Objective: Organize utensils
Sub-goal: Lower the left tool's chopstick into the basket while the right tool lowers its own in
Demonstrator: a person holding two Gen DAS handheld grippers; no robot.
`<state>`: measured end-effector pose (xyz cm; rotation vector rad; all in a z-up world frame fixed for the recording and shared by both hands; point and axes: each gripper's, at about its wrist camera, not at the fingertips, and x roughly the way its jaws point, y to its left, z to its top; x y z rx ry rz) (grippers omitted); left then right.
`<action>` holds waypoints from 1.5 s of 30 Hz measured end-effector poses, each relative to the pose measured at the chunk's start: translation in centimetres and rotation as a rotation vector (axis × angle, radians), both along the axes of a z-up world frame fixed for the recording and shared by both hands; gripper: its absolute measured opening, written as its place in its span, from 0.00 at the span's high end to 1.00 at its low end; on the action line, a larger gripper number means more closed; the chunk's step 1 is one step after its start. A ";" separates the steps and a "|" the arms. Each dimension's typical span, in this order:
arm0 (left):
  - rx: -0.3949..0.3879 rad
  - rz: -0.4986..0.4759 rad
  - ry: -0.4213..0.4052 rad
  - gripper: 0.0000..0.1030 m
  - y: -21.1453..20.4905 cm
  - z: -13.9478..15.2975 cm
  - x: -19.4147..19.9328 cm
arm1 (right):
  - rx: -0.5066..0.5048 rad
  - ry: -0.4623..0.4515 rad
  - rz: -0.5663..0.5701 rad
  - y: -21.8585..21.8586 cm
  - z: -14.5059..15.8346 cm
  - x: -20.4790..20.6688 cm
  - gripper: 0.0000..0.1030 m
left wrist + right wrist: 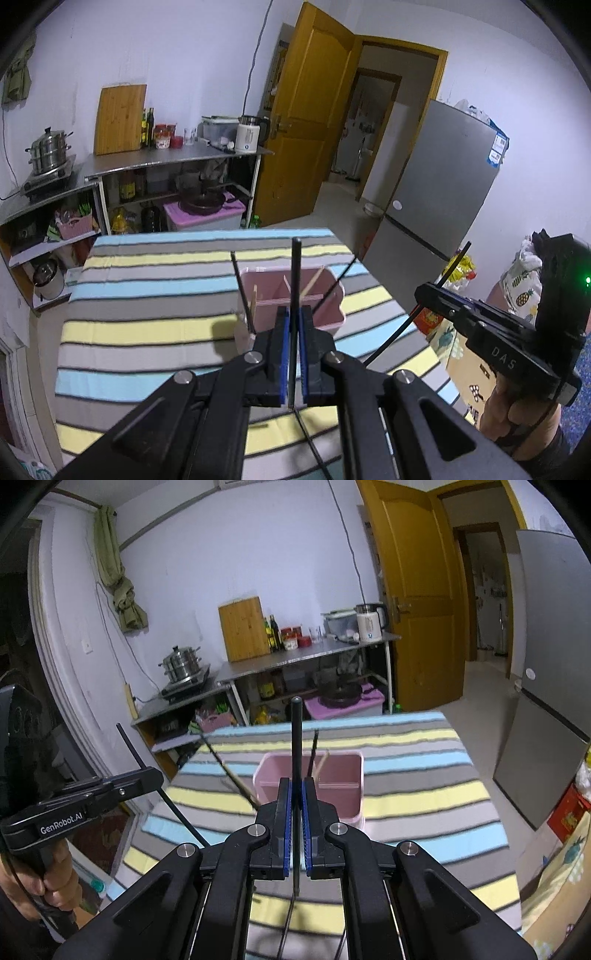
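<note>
Left wrist view | left gripper (pixel 292 328) clamped on thin black chopstick (pixel 295 280) | right gripper (pixel 296 808) clamped on second black chopstick (pixel 296 738) | step judged: carrying | next: lowering into pink plastic divided bin (pixel 332 314), frame centre.

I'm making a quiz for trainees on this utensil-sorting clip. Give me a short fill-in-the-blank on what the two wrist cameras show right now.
1. Each gripper, the left gripper and the right gripper, is shut on one black ____.
2. The utensil bin on the table is ____ in colour.
3. The tablecloth has a ____ pattern.
4. Leaning against the wall on the steel counter is a wooden ____.

Missing words: chopstick; pink; striped; cutting board
</note>
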<state>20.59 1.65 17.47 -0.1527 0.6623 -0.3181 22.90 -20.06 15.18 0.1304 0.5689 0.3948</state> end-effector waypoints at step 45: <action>0.070 0.033 -0.004 0.95 -1.8 -2.4 10.2 | 0.011 -0.051 0.002 4.0 -3.3 8.5 0.96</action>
